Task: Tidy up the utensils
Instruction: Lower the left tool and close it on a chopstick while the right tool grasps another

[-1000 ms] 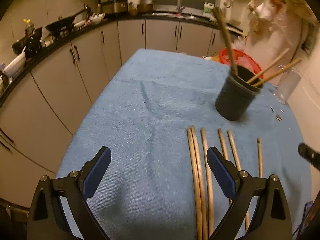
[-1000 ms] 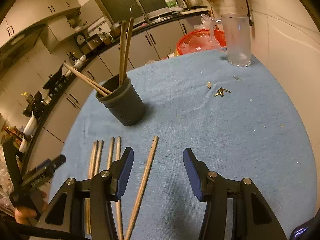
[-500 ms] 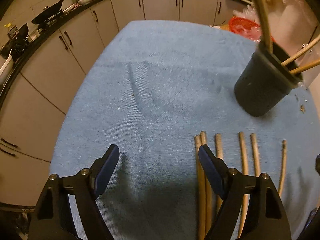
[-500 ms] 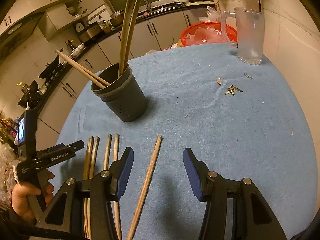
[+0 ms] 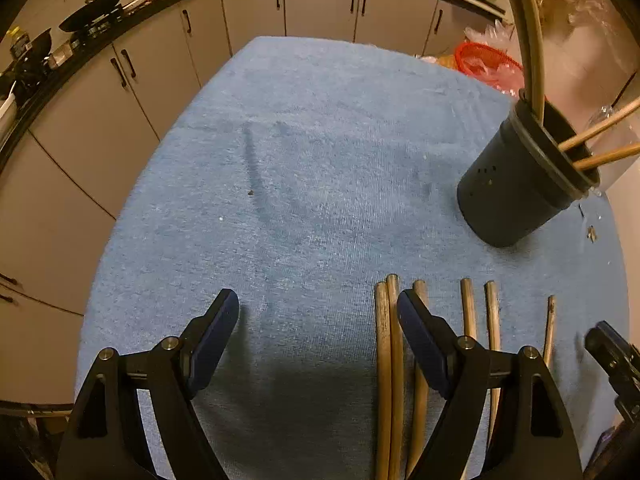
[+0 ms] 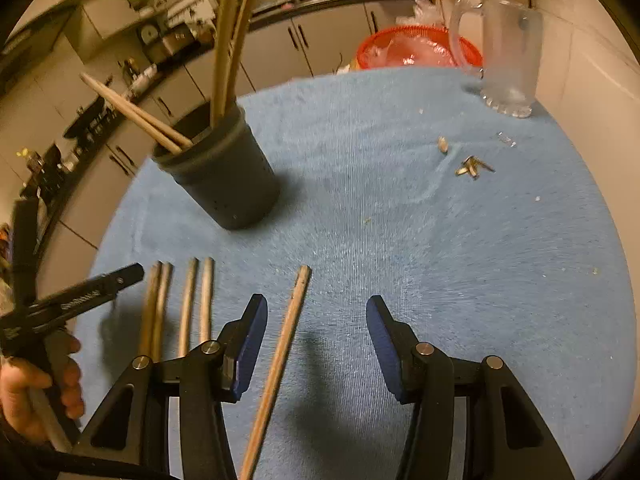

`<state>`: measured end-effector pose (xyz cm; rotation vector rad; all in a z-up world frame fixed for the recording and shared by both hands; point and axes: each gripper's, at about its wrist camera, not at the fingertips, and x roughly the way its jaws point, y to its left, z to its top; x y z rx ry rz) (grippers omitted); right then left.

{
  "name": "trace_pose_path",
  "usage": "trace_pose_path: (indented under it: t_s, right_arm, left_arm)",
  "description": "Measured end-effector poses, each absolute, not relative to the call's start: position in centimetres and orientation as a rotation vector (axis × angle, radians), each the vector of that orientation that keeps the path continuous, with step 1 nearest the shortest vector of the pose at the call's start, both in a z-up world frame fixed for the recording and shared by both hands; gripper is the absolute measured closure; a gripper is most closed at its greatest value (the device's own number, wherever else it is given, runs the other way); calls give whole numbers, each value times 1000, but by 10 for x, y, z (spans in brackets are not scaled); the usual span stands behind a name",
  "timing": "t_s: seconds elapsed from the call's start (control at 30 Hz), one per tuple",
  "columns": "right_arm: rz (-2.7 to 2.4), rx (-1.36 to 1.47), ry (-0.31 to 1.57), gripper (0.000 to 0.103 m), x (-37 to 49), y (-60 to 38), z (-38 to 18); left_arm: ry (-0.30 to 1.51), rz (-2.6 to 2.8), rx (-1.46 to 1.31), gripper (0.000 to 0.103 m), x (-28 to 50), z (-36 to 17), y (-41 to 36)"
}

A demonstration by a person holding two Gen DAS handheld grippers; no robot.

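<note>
Several wooden chopsticks (image 5: 390,360) lie side by side on the blue cloth (image 5: 304,184). A dark round holder (image 5: 516,184) with several chopsticks standing in it sits beyond them, also in the right wrist view (image 6: 228,176). My left gripper (image 5: 318,312) is open and empty, low over the cloth, just left of the leftmost chopsticks. My right gripper (image 6: 316,316) is open, and a single chopstick (image 6: 280,356) lies on the cloth between its fingers, nearer the left one. The other chopsticks (image 6: 192,304) lie to its left.
A clear glass mug (image 6: 506,60) and a red basket (image 6: 416,48) stand at the table's far right. Small scraps (image 6: 472,166) lie on the cloth near the mug. Kitchen cabinets (image 5: 168,72) curve round the table's left and far sides. The left gripper shows in the right wrist view (image 6: 76,300).
Both grippers have moved forward and lower toward the table. The left gripper's right finger now sits over the leftmost chopsticks. The right gripper stays astride the single chopstick.
</note>
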<state>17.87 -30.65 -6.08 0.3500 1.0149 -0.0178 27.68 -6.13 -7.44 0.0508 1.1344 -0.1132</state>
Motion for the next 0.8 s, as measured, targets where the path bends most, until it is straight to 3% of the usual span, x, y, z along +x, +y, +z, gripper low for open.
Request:
trace_pose_path:
  t_s: [0.47, 0.67, 0.73, 0.8]
  right_arm:
    - [-47, 283, 1100, 60, 207, -296, -84]
    - [-18, 438, 1126, 64, 214, -315, -85]
    - [-18, 470, 1134, 65, 216, -320, -86]
    - [-17, 478, 1140, 66, 219, -322, -86]
  left_arm:
    - [1163, -81, 79, 23, 287, -94, -55]
    - [1171, -111, 44, 51, 289, -87, -52]
    - [1189, -134, 6, 65, 295, -84, -50]
    - [1210, -151, -26, 69, 298, -83, -47]
